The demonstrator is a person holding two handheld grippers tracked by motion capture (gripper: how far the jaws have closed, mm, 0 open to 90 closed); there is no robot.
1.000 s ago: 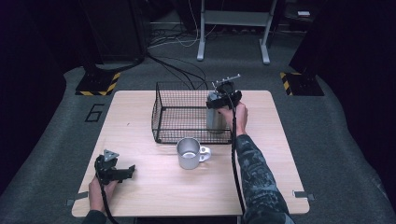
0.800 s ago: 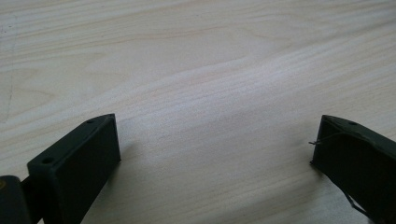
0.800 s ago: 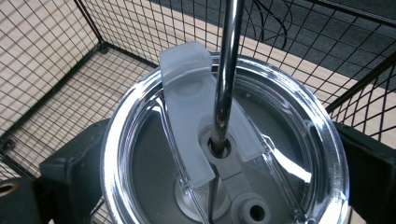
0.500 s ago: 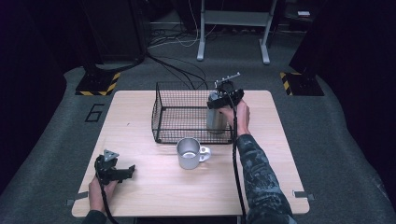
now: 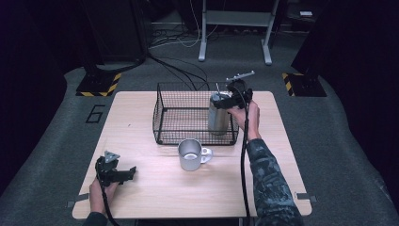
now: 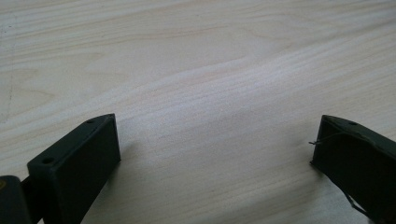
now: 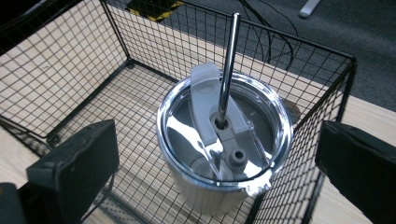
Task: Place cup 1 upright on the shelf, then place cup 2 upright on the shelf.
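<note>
A steel tumbler point(image 5: 219, 117) with a clear lid and a metal straw point(image 7: 229, 60) stands upright in the right end of a black wire basket point(image 5: 179, 101). My right gripper point(image 5: 225, 101) hovers at the tumbler's top. In the right gripper view its jaws stand wide apart on either side of the tumbler point(image 7: 224, 140), touching neither the lid nor the basket point(image 7: 299, 42), so the right gripper point(image 7: 215, 135) is open. My left gripper point(image 5: 123, 174) rests low at the table's front left. It is open, with bare wood between the jaws of the left gripper point(image 6: 215, 135).
A steel mug point(image 5: 190, 154) with its handle to the right stands on the wooden table point(image 5: 141, 197) just in front of the basket. Dark floor with cables, stands and yellow-black striped blocks surrounds the table.
</note>
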